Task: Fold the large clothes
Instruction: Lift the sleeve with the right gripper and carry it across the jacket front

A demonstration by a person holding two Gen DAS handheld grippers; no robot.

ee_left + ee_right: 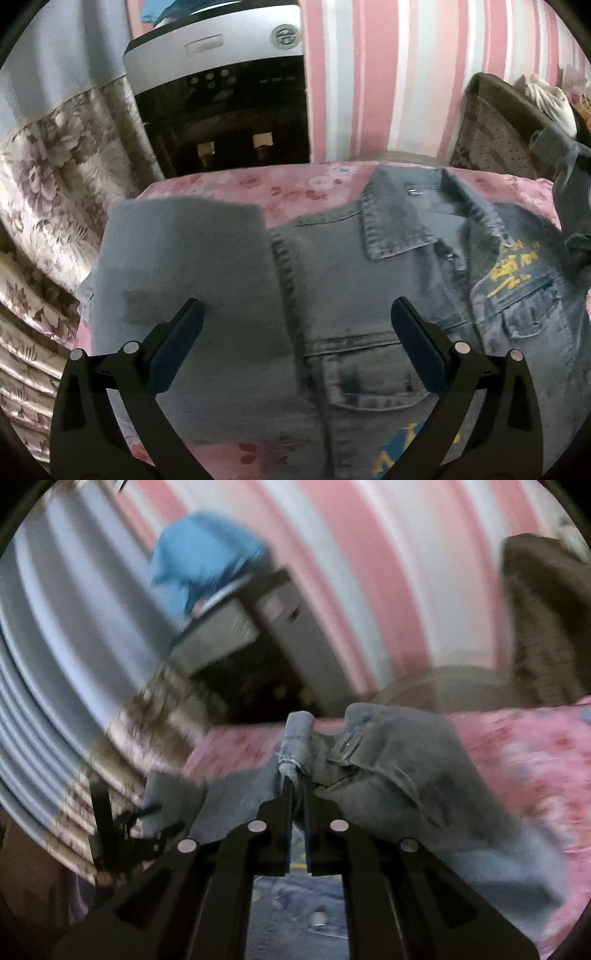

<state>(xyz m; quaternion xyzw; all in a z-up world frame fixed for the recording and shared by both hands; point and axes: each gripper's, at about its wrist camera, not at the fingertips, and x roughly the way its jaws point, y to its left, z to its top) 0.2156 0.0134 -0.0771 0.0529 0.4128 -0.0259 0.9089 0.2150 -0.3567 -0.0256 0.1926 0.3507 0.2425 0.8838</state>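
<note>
A grey-blue denim jacket (388, 280) lay spread, front up, over a surface under a pink flowered cloth (229, 184), filling the middle and right of the left wrist view. Its collar (391, 214) pointed toward the top of the frame, and yellow lettering (513, 273) showed on the chest at right. One sleeve (184, 258) was folded flat across the left part. The left tongs (295, 314) hung wide above the jacket, nothing between the blue pads (177, 350).

In the blurred right wrist view, the right tongs (295, 779) were clamped tight on a bunched fold of denim (295, 734) at centre frame, the cloth trailing down to the lower right. A dark appliance (221, 110) stood against the pink-striped wall (388, 74) at upper centre, flowered curtains (55, 166) at left.
</note>
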